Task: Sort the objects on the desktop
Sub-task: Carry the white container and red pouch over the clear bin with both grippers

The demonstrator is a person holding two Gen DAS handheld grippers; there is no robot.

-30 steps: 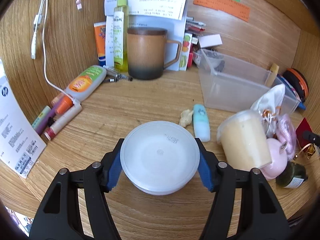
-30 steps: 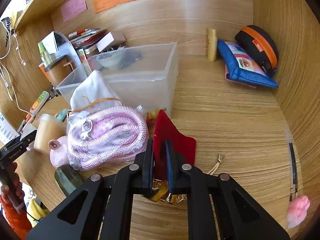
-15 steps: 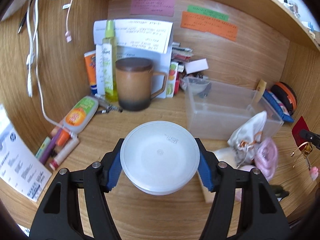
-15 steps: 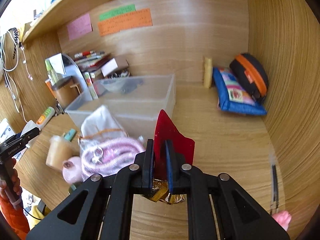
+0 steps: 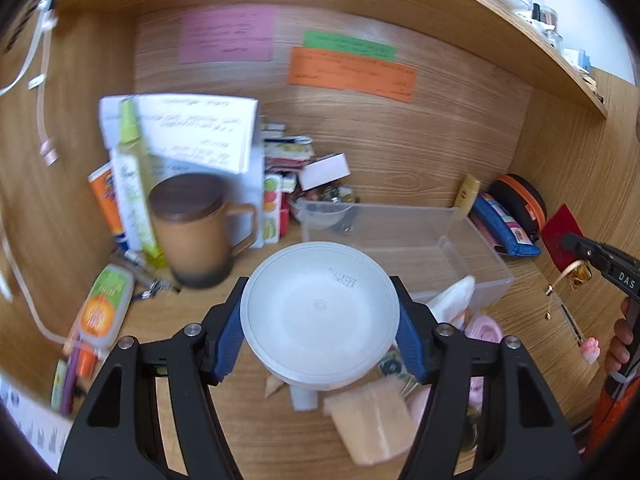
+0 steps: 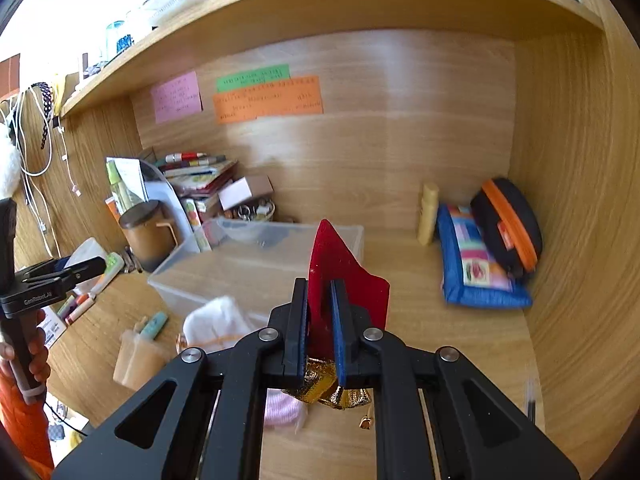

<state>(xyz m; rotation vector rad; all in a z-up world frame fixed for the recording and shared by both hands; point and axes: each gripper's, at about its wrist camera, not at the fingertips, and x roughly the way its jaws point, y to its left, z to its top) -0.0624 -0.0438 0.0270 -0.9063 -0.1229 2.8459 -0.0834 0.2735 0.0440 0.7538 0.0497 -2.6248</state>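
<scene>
Mug (image 5: 192, 236) left of bin (image 5: 404, 240) (bowl (image 5: 322, 216) inside, seemingly).

Three notes on the back wall: pink (image 6: 176, 97), green (image 6: 253, 77), orange (image 6: 268, 99). One clear bin (image 6: 256, 264) at 12 o'clock, one lidded mug (image 5: 192, 230) at 10. Two pouches at 3: blue (image 6: 476, 268), black (image 6: 510, 226). Two claws: left (image 5: 320, 322), right (image 6: 320, 330).
</scene>
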